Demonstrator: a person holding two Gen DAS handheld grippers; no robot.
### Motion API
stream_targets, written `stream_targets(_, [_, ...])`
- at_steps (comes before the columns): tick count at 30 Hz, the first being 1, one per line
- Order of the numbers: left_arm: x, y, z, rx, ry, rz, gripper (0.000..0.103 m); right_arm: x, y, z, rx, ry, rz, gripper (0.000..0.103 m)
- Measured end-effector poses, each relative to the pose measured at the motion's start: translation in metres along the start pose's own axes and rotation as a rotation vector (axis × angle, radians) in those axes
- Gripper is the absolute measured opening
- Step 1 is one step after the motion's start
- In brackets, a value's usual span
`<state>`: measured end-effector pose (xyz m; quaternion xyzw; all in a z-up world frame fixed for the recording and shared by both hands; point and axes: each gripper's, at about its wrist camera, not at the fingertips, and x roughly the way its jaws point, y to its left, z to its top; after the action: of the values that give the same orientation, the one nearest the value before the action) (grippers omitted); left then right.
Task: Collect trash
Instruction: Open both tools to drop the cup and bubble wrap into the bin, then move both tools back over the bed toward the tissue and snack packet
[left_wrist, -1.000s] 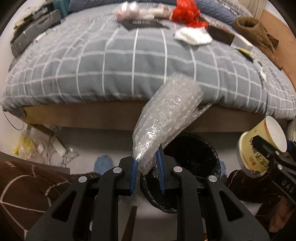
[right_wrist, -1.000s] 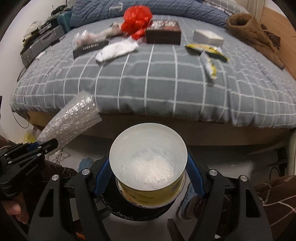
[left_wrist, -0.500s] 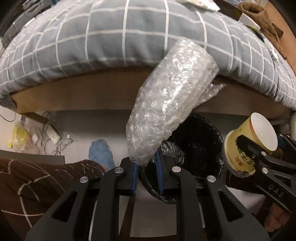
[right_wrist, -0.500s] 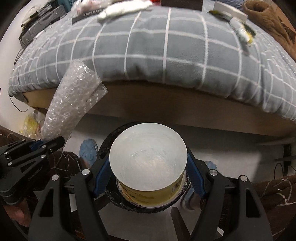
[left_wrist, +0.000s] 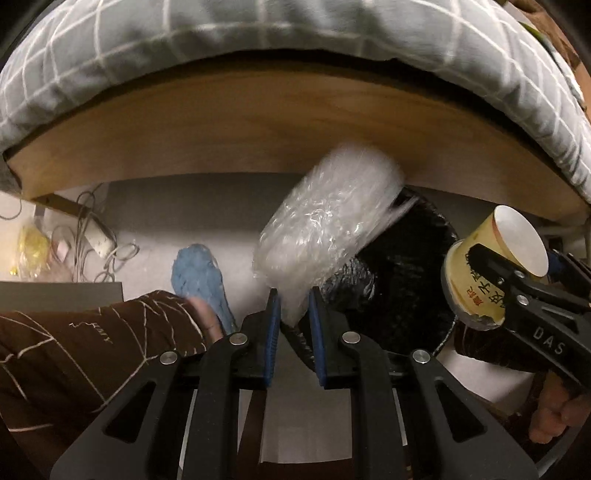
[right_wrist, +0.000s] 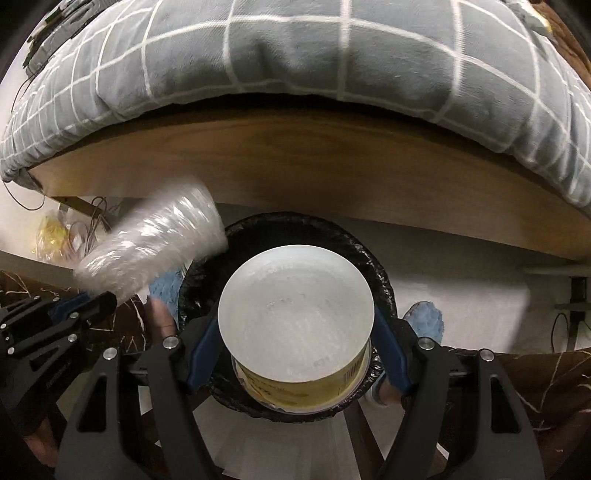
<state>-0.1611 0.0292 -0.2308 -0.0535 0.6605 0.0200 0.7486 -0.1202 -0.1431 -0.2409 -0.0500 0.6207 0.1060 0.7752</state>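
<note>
Both held items have been lowered from bed height to the round black-lined trash bin (right_wrist: 380, 266) at frame centre.
The left gripper (left_wrist: 293, 308) jaws are clamped on the clear bubble-wrap roll (left_wrist: 325, 221), which overhangs the rim and could be spilled outside; the right gripper (right_wrist: 295, 332) jaws are gripping the yellow paper cup (right_wrist: 295, 310), centred over the opening.

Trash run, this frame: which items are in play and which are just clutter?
In play:
- bubble wrap, pinched in left gripper
- yellow paper cup, clamped in right gripper
- black-lined bin below both

Clutter:
- grey checked duvet
- wooden bed frame
- cables
- blue slipper
</note>
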Motion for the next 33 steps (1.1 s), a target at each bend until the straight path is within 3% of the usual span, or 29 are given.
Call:
stream_targets(6, [0.002,0.009,0.001,-0.019,0.003,-0.002,0.009,0.001,0.005,0.000,-0.026,-0.013,0.010,0.070])
stream_targets(14, [-0.006,-0.004,0.009,-0.008,-0.035,-0.020,0.007,-0.018,-0.003,0.007,-0.011,-0.076,-0.014,0.095])
stream_targets(27, [-0.015,-0.050,0.027,0.050,-0.075,-0.077,0.007,-0.038,-0.057,0.000,0.072,-0.109,-0.056,0.095])
stream_targets(31, [-0.020,-0.058,0.029,0.066,-0.109,-0.062,0.016,-0.045,-0.064,-0.003,0.079,-0.129,-0.067,0.095])
stream_targets(33, [-0.020,-0.060,0.029,0.070,-0.113,-0.067,0.032,-0.051,-0.067,-0.004,0.091,-0.139,-0.064,0.096])
